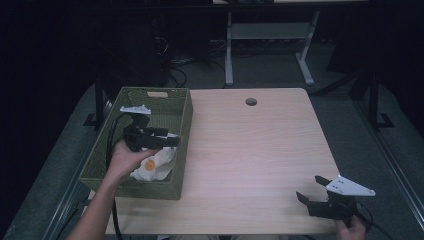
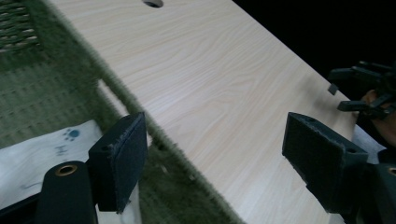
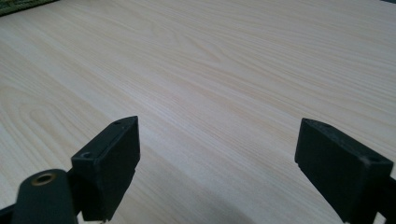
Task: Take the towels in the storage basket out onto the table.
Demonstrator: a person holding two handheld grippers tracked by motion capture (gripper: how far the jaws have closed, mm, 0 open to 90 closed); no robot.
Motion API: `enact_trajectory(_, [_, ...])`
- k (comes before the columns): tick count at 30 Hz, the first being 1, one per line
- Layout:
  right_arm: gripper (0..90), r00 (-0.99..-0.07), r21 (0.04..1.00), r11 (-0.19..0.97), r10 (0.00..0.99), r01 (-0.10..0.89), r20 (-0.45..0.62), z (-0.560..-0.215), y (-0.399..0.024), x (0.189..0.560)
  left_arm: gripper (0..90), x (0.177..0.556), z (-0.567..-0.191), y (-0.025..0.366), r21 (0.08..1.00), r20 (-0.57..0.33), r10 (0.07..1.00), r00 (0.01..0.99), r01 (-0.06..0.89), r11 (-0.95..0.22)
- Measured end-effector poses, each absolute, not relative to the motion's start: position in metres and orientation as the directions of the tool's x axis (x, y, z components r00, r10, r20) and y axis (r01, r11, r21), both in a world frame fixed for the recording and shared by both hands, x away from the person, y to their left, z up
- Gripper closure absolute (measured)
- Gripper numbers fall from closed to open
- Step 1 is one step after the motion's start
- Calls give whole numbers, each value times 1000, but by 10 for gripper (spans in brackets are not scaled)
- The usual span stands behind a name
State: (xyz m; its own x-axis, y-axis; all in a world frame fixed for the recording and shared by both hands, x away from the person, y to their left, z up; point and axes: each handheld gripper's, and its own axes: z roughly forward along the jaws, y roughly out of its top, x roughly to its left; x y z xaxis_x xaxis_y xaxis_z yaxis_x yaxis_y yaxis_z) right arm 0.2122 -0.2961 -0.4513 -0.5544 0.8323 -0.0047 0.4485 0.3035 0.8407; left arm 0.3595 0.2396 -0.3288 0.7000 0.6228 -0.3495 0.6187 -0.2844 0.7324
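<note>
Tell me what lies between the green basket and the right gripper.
Bare wooden tabletop, seen in the high view, separates the green basket from the right gripper.

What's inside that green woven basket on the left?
A white cloth or bag with an orange spot lies in the green basket, at its near end. The left gripper and hand cover part of it; anything underneath is hidden.

A woven basket (image 1: 182,120) sits on the left part of my table (image 1: 255,155), with a cloth bag (image 1: 155,165) lying in its near end. My left gripper (image 1: 167,140) hangs over that bag, above the basket's right wall. My right gripper (image 1: 311,192) is well apart, over the table's near right corner.
</note>
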Motion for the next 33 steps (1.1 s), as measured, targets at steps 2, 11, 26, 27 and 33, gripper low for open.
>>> enact_trajectory(2, [137, -552, 841, 298, 834, 452, 1, -451, -297, 212, 226, 360, -331, 245, 731, -353, 635, 687, 626, -272])
enact_trajectory(11, [137, -549, 844, 291, 836, 450, 5, -451, -297, 211, 231, 363, -341, 263, 694, -335, 698, 634, 667, -273])
enact_trajectory(26, [137, -556, 848, 296, 831, 440, -2, -449, -297, 211, 304, 377, -365, 278, 553, -300, 791, 534, 773, -311])
enact_trajectory(27, [137, -556, 848, 295, 831, 440, 0, -449, -296, 210, 307, 378, -367, 278, 536, -288, 803, 521, 783, -316])
enact_trajectory(33, [137, -568, 847, 310, 823, 432, -12, -449, -295, 210, 305, 382, -379, 281, 464, -266, 841, 471, 827, -317])
